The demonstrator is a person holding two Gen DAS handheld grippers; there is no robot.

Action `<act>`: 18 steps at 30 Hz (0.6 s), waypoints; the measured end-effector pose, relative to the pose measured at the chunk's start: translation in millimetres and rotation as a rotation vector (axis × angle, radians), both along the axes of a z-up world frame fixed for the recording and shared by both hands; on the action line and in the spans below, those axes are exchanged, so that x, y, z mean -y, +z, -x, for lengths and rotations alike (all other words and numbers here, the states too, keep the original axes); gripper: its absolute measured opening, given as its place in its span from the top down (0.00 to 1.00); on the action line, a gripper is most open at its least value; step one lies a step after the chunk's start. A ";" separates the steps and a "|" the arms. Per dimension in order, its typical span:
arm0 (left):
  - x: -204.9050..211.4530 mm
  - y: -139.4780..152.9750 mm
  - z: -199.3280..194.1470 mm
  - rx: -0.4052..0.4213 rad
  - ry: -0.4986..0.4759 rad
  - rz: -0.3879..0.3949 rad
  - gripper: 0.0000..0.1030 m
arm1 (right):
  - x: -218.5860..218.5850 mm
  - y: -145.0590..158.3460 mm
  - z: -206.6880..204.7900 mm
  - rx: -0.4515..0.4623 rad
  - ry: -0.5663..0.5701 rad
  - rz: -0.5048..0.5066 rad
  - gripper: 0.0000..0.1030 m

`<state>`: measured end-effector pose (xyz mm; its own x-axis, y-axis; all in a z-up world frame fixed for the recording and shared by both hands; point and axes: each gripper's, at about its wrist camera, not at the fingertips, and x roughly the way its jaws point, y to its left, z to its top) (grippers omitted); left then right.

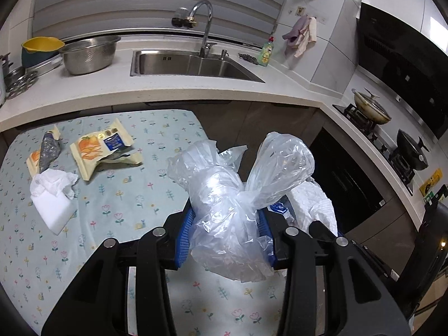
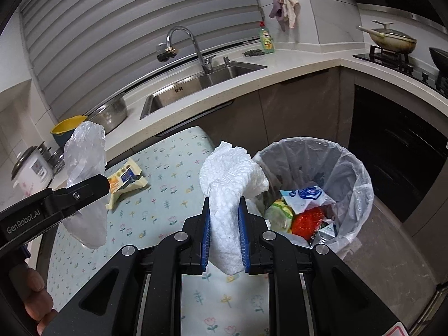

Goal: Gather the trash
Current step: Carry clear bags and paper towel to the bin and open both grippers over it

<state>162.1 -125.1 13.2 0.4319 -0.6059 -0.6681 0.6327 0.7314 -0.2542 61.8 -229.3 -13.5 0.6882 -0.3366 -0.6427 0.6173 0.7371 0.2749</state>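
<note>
Midway through. Left gripper (image 1: 225,232) clamped on a crumpled clear plastic bag (image 1: 229,196), right gripper (image 2: 224,238) clamped on a white paper towel (image 2: 229,184), both just beside the lined trash bin (image 2: 361,168), already part-filled. Still lying on the table (image 1: 126,224): snack wrappers (image 1: 103,145), tissue (image 1: 53,184), white sponge block (image 1: 54,210).

**A home kitchen**

There is a sink (image 1: 193,64) with a tap (image 1: 205,25), a stove (image 1: 372,128) with pans (image 1: 371,106), dish soap (image 1: 266,51), a rice cooker (image 2: 32,170) and a bin (image 2: 316,193).
</note>
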 end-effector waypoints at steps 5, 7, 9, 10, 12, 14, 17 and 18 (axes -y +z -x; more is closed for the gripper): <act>39.3 -6.2 14.1 0.002 -0.059 -0.026 0.61 | 28.1 -8.0 21.3 0.003 -0.057 -0.020 0.84; 52.1 -8.9 17.9 0.002 -0.079 -0.035 0.61 | 37.9 -12.0 28.8 0.003 -0.077 -0.026 0.84; 64.4 -12.3 21.3 0.000 -0.098 -0.044 0.61 | 47.7 -16.2 34.7 0.000 -0.094 -0.033 0.84; 71.3 -14.7 23.3 -0.001 -0.107 -0.049 0.61 | 52.2 -18.4 37.2 -0.002 -0.103 -0.036 0.84; 82.0 -18.7 25.6 -0.007 -0.124 -0.057 0.61 | 59.6 -22.2 40.8 -0.004 -0.115 -0.043 0.84; 94.2 -23.4 27.5 -0.012 -0.142 -0.066 0.61 | 67.0 -26.0 44.0 -0.007 -0.129 -0.050 0.84; 107.3 -30.2 29.4 -0.021 -0.163 -0.078 0.61 | 77.9 -32.6 48.0 -0.013 -0.147 -0.061 0.84; 111.9 -33.0 30.1 -0.024 -0.170 -0.082 0.61 | 81.4 -35.3 50.9 -0.016 -0.151 -0.063 0.84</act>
<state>132.0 -237.0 -19.7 0.3111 -0.6116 -0.7274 0.7434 0.6335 -0.2146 10.9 -310.8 -48.8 0.6225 -0.3940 -0.6762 0.7245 0.6169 0.3075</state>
